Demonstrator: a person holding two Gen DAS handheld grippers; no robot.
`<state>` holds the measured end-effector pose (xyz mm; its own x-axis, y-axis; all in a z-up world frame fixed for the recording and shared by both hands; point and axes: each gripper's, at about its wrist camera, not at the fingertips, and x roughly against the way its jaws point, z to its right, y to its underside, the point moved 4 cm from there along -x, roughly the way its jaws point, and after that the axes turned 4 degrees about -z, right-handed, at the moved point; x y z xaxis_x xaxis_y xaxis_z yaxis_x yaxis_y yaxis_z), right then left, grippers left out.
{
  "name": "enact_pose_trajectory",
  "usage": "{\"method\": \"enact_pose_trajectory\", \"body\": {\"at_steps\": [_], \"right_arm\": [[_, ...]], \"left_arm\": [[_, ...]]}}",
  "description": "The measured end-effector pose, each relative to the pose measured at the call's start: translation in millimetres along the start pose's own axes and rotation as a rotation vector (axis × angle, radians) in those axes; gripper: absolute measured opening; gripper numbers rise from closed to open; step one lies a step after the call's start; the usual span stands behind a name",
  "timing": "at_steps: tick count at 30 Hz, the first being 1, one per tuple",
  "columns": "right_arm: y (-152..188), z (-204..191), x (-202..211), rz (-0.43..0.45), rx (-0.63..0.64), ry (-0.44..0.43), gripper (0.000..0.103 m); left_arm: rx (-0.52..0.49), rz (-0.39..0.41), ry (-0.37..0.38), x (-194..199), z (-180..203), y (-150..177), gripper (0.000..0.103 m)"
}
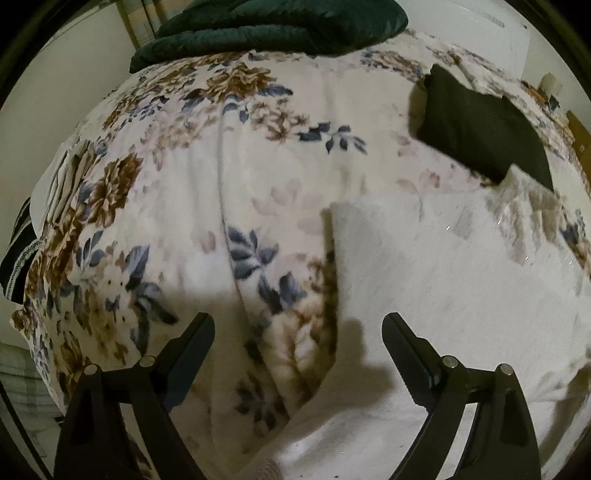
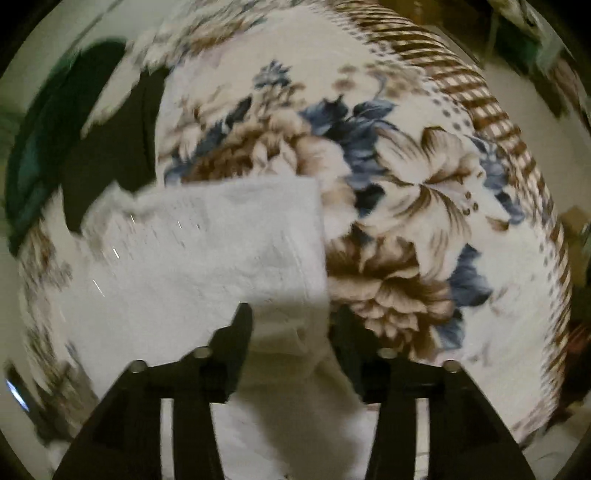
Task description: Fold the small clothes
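Containers: none visible in either view.

White garment (image 1: 443, 295): fluffy, pale, spread flat on floral blanket (image 1: 184, 184), occupying lower right of left wrist view; straight folded edge along its left side, far corner near a dark cloth. In right wrist view, same white garment (image 2: 207, 251) lifted at one corner, fabric bunched and rising between the fingers; surface blurred, a few glinting specks.

Left gripper (image 1: 298, 325): jaws spread wide, holding nothing, hovering above the blanket beside the garment's left edge.

Right gripper (image 2: 291, 317): jaws drawn narrow, apparently clamped on a bunched fold of the garment, though blur obscures the contact.

Dark folded cloth (image 1: 480, 129): flat on blanket, just beyond the white garment.

Dark green bedding (image 1: 277, 29): piled at far edge of blanket.

Striped black-and-white fabric (image 1: 18, 254): at left margin, partly cut off.
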<state>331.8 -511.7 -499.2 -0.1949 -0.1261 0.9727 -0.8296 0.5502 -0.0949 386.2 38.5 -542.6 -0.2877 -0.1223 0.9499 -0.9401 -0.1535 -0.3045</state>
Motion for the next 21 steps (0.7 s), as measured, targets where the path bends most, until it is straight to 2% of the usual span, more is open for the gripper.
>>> {"method": "enact_pose_trajectory", "body": {"at_steps": [2, 4, 5, 7, 8, 9, 10, 13, 15, 17, 19, 20, 21], "right_arm": [[-7, -1, -3, 0.007, -0.029, -0.036, 0.053], [-18, -8, -17, -0.011, -0.027, -0.034, 0.053], [-21, -12, -26, -0.022, -0.016, -0.018, 0.053], [-27, -22, -50, -0.074, 0.026, 0.068, 0.053], [-27, -27, -55, -0.082, 0.045, 0.095, 0.038], [-27, -36, -59, -0.073, 0.087, 0.137, 0.011], [-27, -43, -57, -0.046, 0.125, 0.185, 0.007], [-27, -60, -34, 0.078, 0.183, 0.245, 0.006], [-30, -57, -24, 0.127, 0.167, 0.284, 0.006], [-34, -46, -33, 0.086, 0.141, 0.293, 0.006], [-34, -34, -54, -0.034, 0.109, 0.250, 0.008], [-33, -31, -57, -0.057, 0.092, 0.226, 0.016], [-31, -30, -55, -0.067, 0.081, 0.206, 0.028]], "left_arm": [[0.006, -0.013, -0.007, -6, -2, 1, 0.093], [0.007, -0.020, -0.016, -13, -4, 0, 0.093], [0.007, -0.026, -0.023, -16, -4, 0, 0.093], [0.012, -0.029, -0.024, -19, -6, -2, 0.093], [0.014, -0.028, -0.025, -20, -7, -4, 0.093], [0.013, -0.026, -0.026, -20, -8, -5, 0.093], [0.013, -0.022, -0.026, -19, -9, -6, 0.093], [0.008, -0.014, -0.026, -21, -12, -8, 0.093], [0.005, -0.025, -0.025, -25, -13, -7, 0.093], [0.004, -0.039, -0.021, -30, -14, -7, 0.093], [-0.001, -0.043, -0.011, -30, -15, -8, 0.093], [-0.004, -0.041, -0.005, -28, -15, -9, 0.093], [-0.009, -0.037, 0.003, -25, -14, -10, 0.093]]}}
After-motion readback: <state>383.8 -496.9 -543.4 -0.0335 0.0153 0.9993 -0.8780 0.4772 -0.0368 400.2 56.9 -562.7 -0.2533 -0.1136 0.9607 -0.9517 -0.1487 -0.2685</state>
